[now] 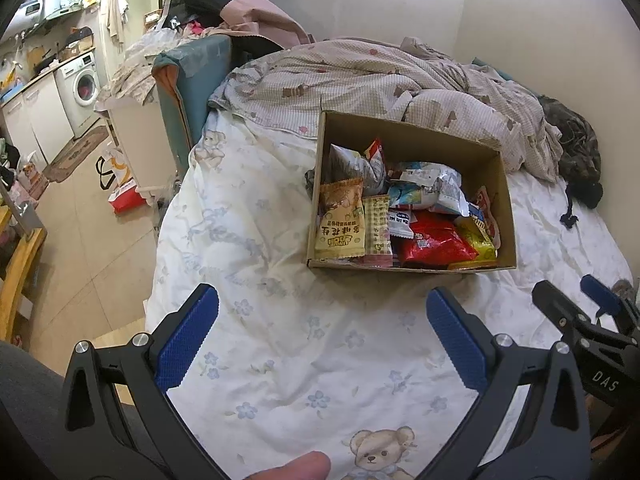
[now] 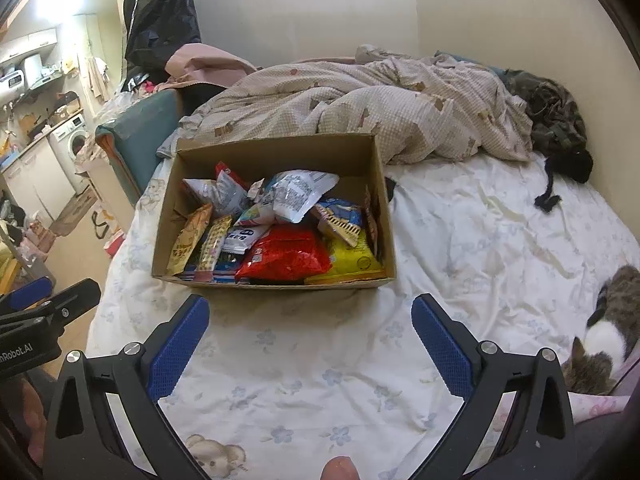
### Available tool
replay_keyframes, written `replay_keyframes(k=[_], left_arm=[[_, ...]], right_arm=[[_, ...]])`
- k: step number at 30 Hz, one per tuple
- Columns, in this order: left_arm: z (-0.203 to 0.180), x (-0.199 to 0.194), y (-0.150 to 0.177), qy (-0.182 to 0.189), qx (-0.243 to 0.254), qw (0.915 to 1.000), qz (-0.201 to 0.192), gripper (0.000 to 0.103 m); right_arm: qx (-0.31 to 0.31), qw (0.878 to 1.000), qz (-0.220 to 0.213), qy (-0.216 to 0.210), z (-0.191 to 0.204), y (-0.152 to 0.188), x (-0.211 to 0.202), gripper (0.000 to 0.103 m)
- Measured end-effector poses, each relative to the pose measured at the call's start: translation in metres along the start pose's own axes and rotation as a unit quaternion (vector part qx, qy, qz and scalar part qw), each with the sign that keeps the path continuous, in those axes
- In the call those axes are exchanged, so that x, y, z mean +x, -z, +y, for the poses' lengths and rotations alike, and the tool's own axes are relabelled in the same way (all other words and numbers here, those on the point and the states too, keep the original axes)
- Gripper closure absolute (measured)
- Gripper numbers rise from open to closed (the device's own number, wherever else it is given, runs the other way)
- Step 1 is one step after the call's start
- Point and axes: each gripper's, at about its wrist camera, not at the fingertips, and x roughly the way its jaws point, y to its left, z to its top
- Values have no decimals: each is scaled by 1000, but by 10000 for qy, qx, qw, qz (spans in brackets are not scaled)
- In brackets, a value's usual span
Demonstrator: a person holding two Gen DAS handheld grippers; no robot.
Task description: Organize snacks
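Cardboard box (image 1: 412, 268) sits on white floral sheet (image 1: 260, 240), open top, packed with snack packets (image 2: 280, 224): red bag (image 1: 434, 242) at near wall, yellow bag (image 2: 352, 260) toward its right corner, beige peanut pack (image 1: 340, 220) leaning on left wall. Left gripper (image 1: 322, 316) hovers over bare sheet just short of box's near edge, fingers spread wide, nothing held. Right gripper (image 2: 310, 320) same, jaws released, empty, beside left one. Bed's left edge drops to floor (image 1: 80, 248) close to box. Rumpled checked duvet (image 2: 360, 112) crowds box's far wall. Wide free sheet right of box; cat (image 2: 604, 332) at that near-right edge.
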Motion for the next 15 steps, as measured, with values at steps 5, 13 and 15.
replay_keyframes(k=[5, 13, 15], left_arm=[[-1, 2, 0, -30, 19, 10000, 14, 0], [-2, 2, -1, -37, 9, 10000, -3, 0], [-2, 2, -1, -32, 16, 10000, 2, 0]], right_arm=[[-1, 9999, -118, 65, 0, -1, -3, 0], [110, 9999, -27, 47, -5, 0, -1, 0], [110, 9999, -20, 52, -5, 0, -1, 0]])
